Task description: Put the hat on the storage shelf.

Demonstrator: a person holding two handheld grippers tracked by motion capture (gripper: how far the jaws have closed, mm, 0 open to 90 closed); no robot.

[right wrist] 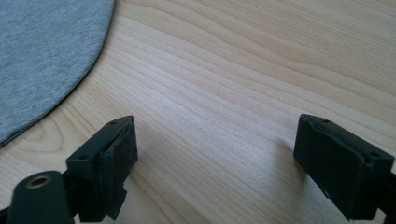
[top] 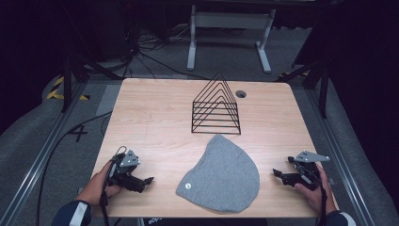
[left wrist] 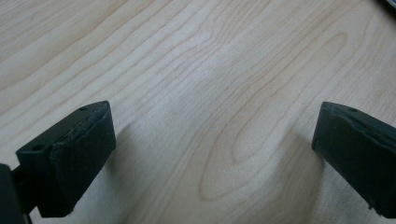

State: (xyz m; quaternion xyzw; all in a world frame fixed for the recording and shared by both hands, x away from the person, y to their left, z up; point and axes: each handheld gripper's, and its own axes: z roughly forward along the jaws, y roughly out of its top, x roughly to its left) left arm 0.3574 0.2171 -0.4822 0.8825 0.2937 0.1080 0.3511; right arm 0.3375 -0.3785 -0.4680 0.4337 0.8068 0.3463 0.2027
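Left gripper (top: 149, 180) you held low over desk (top: 155, 117), jaws spread, nothing between. Right gripper (top: 275, 173) likewise spread, empty, near desk's right edge. Grey beanie (top: 221, 176) lay flat between both, touching neither. Black wire rack (top: 216, 107) stood just beyond beanie.

In the right gripper view the grey cloth (right wrist: 44, 56) runs off the top and left edges, so its full outline is cut; the small round badge (top: 187, 185) near its hem in the high view is too small to read; in the left gripper view the right-hand one of the fingers (left wrist: 357, 156) is cropped by the frame's edge; a dark sliver at the top right corner cannot be identified.
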